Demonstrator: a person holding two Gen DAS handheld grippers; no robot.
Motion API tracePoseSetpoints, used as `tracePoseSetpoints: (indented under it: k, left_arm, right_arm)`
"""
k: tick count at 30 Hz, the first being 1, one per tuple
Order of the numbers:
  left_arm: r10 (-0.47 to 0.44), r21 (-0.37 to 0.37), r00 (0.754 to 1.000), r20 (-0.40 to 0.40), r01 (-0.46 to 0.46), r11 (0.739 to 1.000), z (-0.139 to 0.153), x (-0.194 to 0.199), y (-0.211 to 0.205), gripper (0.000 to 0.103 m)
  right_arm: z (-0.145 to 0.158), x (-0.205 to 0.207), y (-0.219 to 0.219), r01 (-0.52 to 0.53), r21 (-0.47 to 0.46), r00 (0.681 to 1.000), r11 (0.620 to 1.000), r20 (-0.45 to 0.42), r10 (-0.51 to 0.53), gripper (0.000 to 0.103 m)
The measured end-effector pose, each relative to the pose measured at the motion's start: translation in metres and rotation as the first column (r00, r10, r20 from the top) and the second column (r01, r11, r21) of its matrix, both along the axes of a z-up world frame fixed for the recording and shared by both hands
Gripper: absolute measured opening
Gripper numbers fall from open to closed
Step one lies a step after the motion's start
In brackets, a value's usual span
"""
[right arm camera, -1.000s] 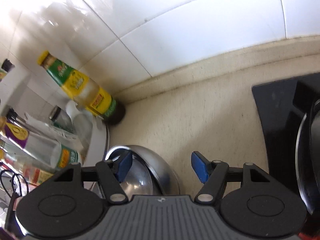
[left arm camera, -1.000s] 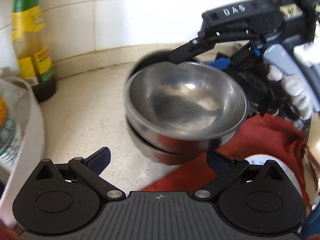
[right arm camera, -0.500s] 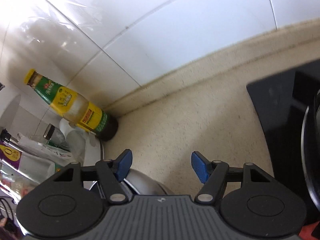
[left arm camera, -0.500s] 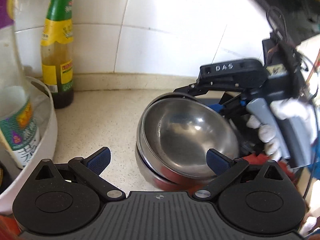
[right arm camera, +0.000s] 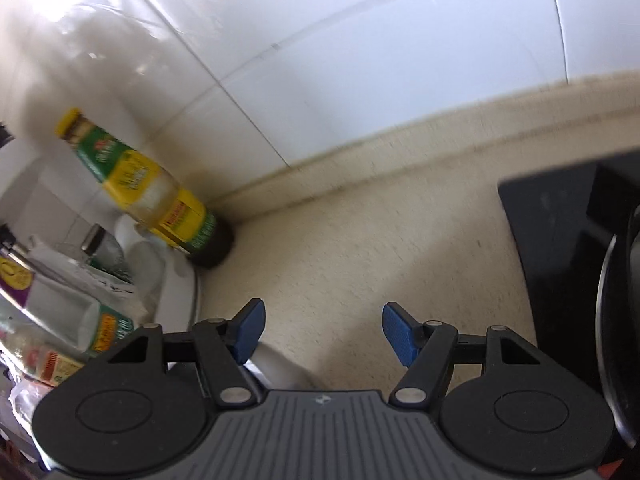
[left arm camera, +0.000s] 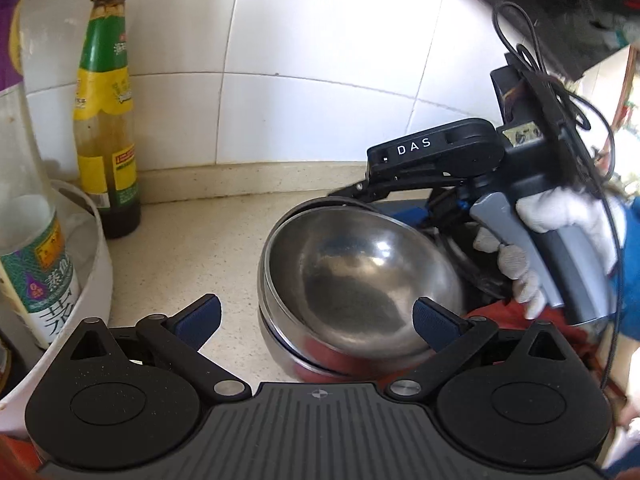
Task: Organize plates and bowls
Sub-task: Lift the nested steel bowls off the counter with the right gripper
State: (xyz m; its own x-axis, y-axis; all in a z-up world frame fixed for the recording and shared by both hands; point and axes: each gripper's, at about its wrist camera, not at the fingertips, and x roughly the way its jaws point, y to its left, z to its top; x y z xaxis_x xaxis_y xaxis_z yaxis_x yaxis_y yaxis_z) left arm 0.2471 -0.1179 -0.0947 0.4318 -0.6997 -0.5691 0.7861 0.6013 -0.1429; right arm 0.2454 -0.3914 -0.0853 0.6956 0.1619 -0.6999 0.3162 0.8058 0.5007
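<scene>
From the left wrist view, the left gripper [left arm camera: 316, 318] is hovering with its blue pads spread wide and pinching nothing. The nested shiny steel bowls [left arm camera: 360, 276] are sitting on the speckled cream countertop [left arm camera: 192, 248], just beyond its right pad, toward one o'clock. The upper bowl is looking tilted in the lower one. At two o'clock a white-gloved hand [left arm camera: 548, 240] is holding the black right gripper [left arm camera: 404, 212], whose fingers are reaching over the far rim of the stack. Whether they are touching it cannot be told here. A green-and-yellow labelled sauce bottle [left arm camera: 106, 120] is standing at ten o'clock against the white tiled wall [left arm camera: 320, 80].

Over to the right wrist view: its blue pads are parted, with bare counter between them and nothing gripped. A sliver of bowl rim [right arm camera: 276, 364] is peeking out at seven o'clock, under the left finger.

To finish well, the top bowl probably wants seating level, so the stack doesn't rock.
</scene>
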Motion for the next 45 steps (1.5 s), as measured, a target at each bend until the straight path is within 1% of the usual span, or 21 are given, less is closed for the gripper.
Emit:
tracePoseSetpoints:
  k: [2, 4, 7, 9, 11, 12, 13, 17, 21, 23, 25, 27, 29, 31, 33, 36, 38, 40, 42, 43, 45]
  left_arm:
    - [0.014, 0.002, 1.0, 0.0, -0.014, 1.0, -0.007, 0.003, -0.006, 0.102]
    - [0.022, -0.002, 0.999, 0.024, -0.022, 1.0, -0.008, 0.004, -0.01, 0.102]
    - [0.012, -0.015, 0.997, 0.071, -0.011, 1.0, -0.002, -0.001, -0.009, 0.102]
    - [-0.016, -0.03, 0.996, 0.088, 0.019, 0.999, 0.007, -0.006, 0.0, 0.103]
    - [-0.063, -0.038, 0.992, 0.111, 0.067, 0.997, 0.016, -0.015, 0.01, 0.103]
    - [-0.088, -0.031, 0.989, 0.117, 0.092, 0.995, 0.02, -0.021, 0.013, 0.103]
    - [-0.111, -0.015, 0.987, 0.112, 0.113, 0.993, 0.022, -0.028, 0.015, 0.103]
    - [-0.155, -0.011, 0.987, 0.034, 0.156, 0.988, 0.021, -0.046, 0.024, 0.103]
    - [-0.17, -0.107, 0.985, -0.025, 0.167, 0.98, 0.024, -0.053, 0.028, 0.103]
    - [-0.191, -0.128, 0.982, -0.016, 0.187, 0.974, 0.026, -0.056, 0.021, 0.103]
    - [-0.201, -0.119, 0.98, 0.006, 0.2, 0.973, 0.021, -0.059, 0.013, 0.103]
    - [-0.218, -0.098, 0.976, 0.003, 0.217, 0.971, 0.01, -0.057, 0.005, 0.103]
    - [-0.204, -0.071, 0.979, 0.003, 0.204, 0.976, 0.001, -0.054, -0.003, 0.102]
    - [-0.194, -0.063, 0.981, 0.019, 0.194, 0.979, -0.004, -0.051, -0.007, 0.102]
    - [-0.181, -0.063, 0.983, 0.034, 0.183, 0.981, 0.0, -0.05, -0.01, 0.102]
    - [-0.16, -0.078, 0.982, 0.101, 0.168, 0.983, 0.013, -0.053, -0.001, 0.103]
    - [-0.128, -0.07, 0.979, 0.158, 0.14, 0.988, 0.019, -0.054, 0.009, 0.103]
    - [-0.097, -0.05, 0.978, 0.186, 0.108, 0.993, 0.018, -0.048, 0.019, 0.103]
    - [-0.083, 0.005, 0.984, 0.157, 0.083, 0.997, 0.007, -0.036, 0.022, 0.103]
    - [-0.083, 0.036, 0.987, 0.135, 0.079, 0.996, 0.0, -0.03, 0.021, 0.103]
    - [-0.103, 0.074, 0.988, 0.115, 0.095, 0.993, -0.012, -0.02, 0.019, 0.103]
  right_arm:
    - [0.0, -0.003, -0.003, 0.032, 0.004, 0.999, 0.999, -0.01, -0.032, 0.063]
    - [0.01, -0.009, -0.005, 0.039, -0.019, 0.998, 0.999, 0.044, -0.038, 0.063]
    - [0.028, -0.015, 0.0, -0.016, -0.021, 0.993, 1.0, 0.12, 0.019, 0.063]
    - [0.035, -0.015, 0.01, -0.059, -0.053, 0.985, 0.997, 0.156, 0.067, 0.063]
    - [0.031, -0.01, 0.015, -0.077, -0.073, 0.987, 0.994, 0.138, 0.086, 0.063]
    - [0.026, -0.006, 0.017, -0.077, -0.079, 0.991, 0.994, 0.107, 0.085, 0.063]
    - [0.02, -0.002, 0.018, -0.074, -0.09, 0.995, 0.993, 0.066, 0.08, 0.063]
    - [0.01, 0.001, 0.011, -0.047, -0.069, 0.998, 0.996, 0.032, 0.05, 0.063]
    - [0.016, 0.0, 0.008, -0.047, -0.08, 0.998, 0.996, 0.047, 0.051, 0.063]
    - [0.019, 0.0, 0.007, -0.039, -0.076, 0.997, 0.996, 0.064, 0.044, 0.063]
    - [0.02, 0.001, 0.009, -0.06, -0.083, 0.996, 0.995, 0.064, 0.065, 0.063]
    - [0.016, 0.004, 0.013, -0.085, -0.099, 0.996, 0.991, 0.028, 0.088, 0.062]
    - [0.011, 0.005, 0.014, -0.081, -0.109, 0.996, 0.991, 0.016, 0.084, 0.063]
    - [0.008, 0.005, 0.011, -0.069, -0.088, 0.997, 0.994, 0.018, 0.071, 0.063]
    - [0.01, 0.005, 0.011, -0.058, -0.119, 0.998, 0.991, 0.012, 0.06, 0.063]
    - [0.017, 0.002, 0.004, -0.071, -0.07, 0.997, 0.995, 0.031, 0.073, 0.063]
    - [0.024, -0.003, -0.001, -0.072, -0.042, 0.995, 0.996, 0.067, 0.075, 0.063]
    - [0.03, -0.008, -0.005, -0.095, 0.008, 0.992, 0.995, 0.089, 0.094, 0.065]
    - [0.032, -0.011, -0.005, -0.148, 0.061, 0.985, 0.987, 0.099, 0.141, 0.069]
    - [0.034, -0.012, -0.002, -0.181, 0.067, 0.98, 0.981, 0.098, 0.174, 0.071]
    - [0.034, -0.012, 0.007, -0.242, 0.041, 0.968, 0.969, 0.079, 0.239, 0.072]
